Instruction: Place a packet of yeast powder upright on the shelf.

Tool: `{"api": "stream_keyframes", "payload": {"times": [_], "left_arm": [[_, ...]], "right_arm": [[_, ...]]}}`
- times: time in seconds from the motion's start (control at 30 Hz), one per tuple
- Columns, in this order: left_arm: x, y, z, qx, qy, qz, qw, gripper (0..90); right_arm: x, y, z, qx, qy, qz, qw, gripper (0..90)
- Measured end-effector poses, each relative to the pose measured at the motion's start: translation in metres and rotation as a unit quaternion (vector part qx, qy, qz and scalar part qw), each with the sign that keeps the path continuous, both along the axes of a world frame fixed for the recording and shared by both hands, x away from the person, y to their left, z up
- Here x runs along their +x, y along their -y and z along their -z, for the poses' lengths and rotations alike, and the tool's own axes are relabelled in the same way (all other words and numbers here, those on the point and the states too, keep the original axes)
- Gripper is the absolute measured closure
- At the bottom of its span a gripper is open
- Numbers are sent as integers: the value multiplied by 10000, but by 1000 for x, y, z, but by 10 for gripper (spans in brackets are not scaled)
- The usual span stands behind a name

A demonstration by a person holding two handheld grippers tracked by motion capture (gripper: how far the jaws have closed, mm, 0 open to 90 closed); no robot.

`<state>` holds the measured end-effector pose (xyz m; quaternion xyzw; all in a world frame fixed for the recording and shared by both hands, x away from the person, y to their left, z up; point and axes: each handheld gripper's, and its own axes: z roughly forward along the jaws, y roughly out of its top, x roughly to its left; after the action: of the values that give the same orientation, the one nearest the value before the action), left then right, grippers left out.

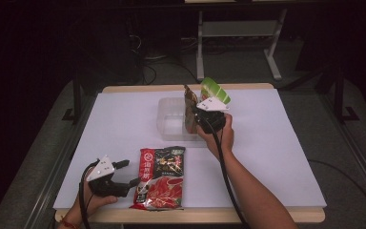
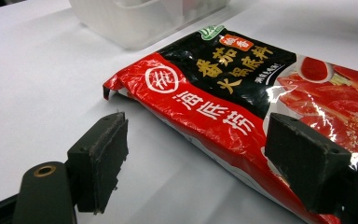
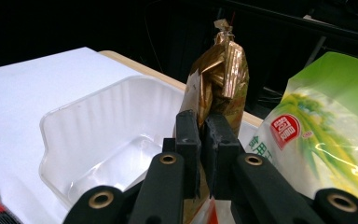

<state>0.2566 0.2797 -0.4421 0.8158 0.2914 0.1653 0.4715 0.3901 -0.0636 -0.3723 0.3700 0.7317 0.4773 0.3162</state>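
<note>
My right gripper [image 1: 194, 113] [image 3: 201, 123] is shut on the lower part of a gold-brown foil packet [image 1: 189, 102] [image 3: 220, 77], holding it upright over the right side of a clear plastic bin [image 1: 169, 121] [image 3: 74, 135]. A green packet [image 1: 215, 90] [image 3: 335, 121] stands tilted just right of it; I cannot tell what supports it. Near the table's front edge lies a flat red and black sauce packet [image 1: 161, 177] [image 2: 223, 98]. My left gripper [image 1: 128, 173] [image 2: 200, 163] is open at the packet's left edge, its pads [image 2: 100, 163] not pressing on anything.
The white table top [image 1: 276, 143] ends in a wooden front edge [image 1: 219, 215] close behind the left hand. The bin [image 2: 135, 18] sits at the table's middle back. A dark floor with a metal stand [image 1: 238, 43] lies beyond the table.
</note>
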Motion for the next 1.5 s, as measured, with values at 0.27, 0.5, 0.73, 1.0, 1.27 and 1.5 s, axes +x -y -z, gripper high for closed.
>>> {"api": "stream_keyframes", "payload": {"times": [0.27, 0.5, 0.73, 1.0, 1.27, 1.5], "left_arm": [[0, -1, 0, 19, -2, -19, 10000, 208], [-1, -1, -1, 15, 11, -37, 10000, 208], [-1, -1, 0, 35, 6, -46, 10000, 208], [0, -1, 0, 40, -49, -88, 9999, 208], [3, -3, 2, -54, -264, -131, 9996, 196], [7, 2, 5, -67, -540, -86, 9985, 176]], "right_arm": [[-1, 4, 1, -12, -9, -9, 10000, 840], [-2, 6, 4, 2, -28, -18, 10000, 830], [-4, 10, 6, -3, -84, -52, 10000, 807], [-9, 15, 6, -39, -108, -163, 9998, 780], [-20, 19, 7, -178, -100, -301, 9993, 770], [-29, 24, 8, -170, -129, -429, 9989, 764]]}}
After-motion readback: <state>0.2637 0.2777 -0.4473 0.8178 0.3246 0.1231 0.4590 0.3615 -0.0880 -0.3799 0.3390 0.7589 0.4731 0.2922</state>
